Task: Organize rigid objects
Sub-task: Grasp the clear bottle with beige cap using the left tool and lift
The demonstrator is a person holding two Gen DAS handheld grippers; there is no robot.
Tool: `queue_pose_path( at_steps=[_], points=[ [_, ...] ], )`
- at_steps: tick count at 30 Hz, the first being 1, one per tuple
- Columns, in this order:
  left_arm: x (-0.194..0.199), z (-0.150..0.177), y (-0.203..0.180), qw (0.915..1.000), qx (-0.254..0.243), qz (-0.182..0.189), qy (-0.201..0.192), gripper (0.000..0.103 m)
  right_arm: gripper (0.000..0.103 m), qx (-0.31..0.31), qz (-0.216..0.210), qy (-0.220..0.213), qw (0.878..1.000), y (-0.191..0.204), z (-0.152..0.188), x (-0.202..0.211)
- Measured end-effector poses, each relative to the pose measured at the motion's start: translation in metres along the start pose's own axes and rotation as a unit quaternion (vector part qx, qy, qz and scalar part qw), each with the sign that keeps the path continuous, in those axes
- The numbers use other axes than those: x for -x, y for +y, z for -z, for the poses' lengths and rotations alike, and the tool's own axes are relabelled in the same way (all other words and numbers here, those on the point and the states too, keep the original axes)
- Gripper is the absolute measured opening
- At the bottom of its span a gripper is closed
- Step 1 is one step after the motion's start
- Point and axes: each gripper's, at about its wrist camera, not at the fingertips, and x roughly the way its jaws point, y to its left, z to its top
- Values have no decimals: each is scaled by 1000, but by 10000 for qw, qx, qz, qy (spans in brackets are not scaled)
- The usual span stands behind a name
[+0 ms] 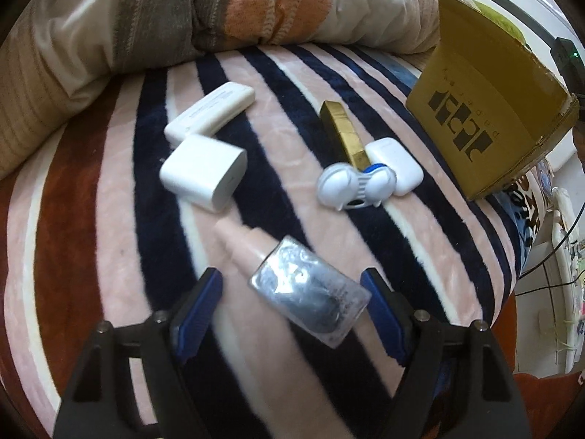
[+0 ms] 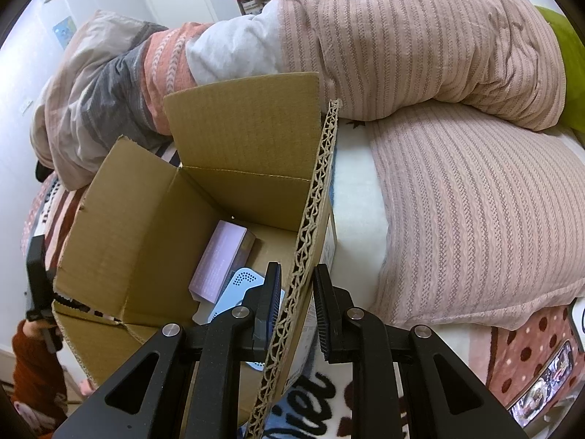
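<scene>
On the striped blanket lie a clear bottle with a pink cap (image 1: 292, 285), a white adapter (image 1: 203, 173), a white power bank (image 1: 210, 111), a gold box (image 1: 343, 133), a white earbud case (image 1: 396, 159) and a white and blue plastic piece (image 1: 353, 184). My left gripper (image 1: 294, 292) is open, with its fingers on either side of the bottle, not touching it. The cardboard box (image 1: 482, 109) stands at the right. My right gripper (image 2: 298, 300) straddles the box's right flap (image 2: 310, 241); the jaws stand close to the flap. Inside lie a purple box (image 2: 223, 259) and a light blue item (image 2: 237, 292).
A rolled duvet (image 1: 226, 3) lies along the back of the bed. A striped pillow (image 2: 475, 212) lies right of the cardboard box. The bed's edge drops off at the right in the left wrist view, with cables and furniture beyond.
</scene>
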Motion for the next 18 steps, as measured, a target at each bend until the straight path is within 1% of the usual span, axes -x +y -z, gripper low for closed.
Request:
queue_pose_path(
  at_steps=[3, 6, 7, 8, 10, 11, 12, 16, 17, 18],
  points=[
    [-2, 1, -2, 9999, 143, -70, -48, 76, 15, -4, -5, -1, 10000, -1, 0, 0],
    [-6, -3, -7, 9981, 473, -357, -154, 76, 15, 5, 2, -2, 10000, -1, 0, 0],
    [-7, -4, -9, 9969, 602, -482, -180, 72, 15, 11, 6, -3, 10000, -1, 0, 0],
    [-8, -4, -12, 9959, 687, -559, -185, 63, 15, 12, 6, -6, 10000, -1, 0, 0],
    [-9, -5, -16, 9942, 768, -717, -211, 51, 15, 3, 0, -9, 10000, -1, 0, 0],
    [-8, -4, -19, 9930, 814, -814, -259, 51, 15, -5, -5, -9, 10000, -1, 0, 0],
    [-7, -3, -21, 9929, 806, -824, -290, 51, 15, -15, -12, -12, 10000, -2, 0, 0],
    [-3, 4, -31, 9946, 475, -835, -388, 49, 15, -2, -5, -15, 10000, -2, -1, 0],
    [2, 6, -30, 9948, 462, -801, -425, 46, 15, 5, -1, -17, 10000, -2, -1, -1],
    [8, 6, -31, 9945, 462, -811, -475, 36, 15, 11, 4, -21, 10000, -1, 0, 0]
  ],
)
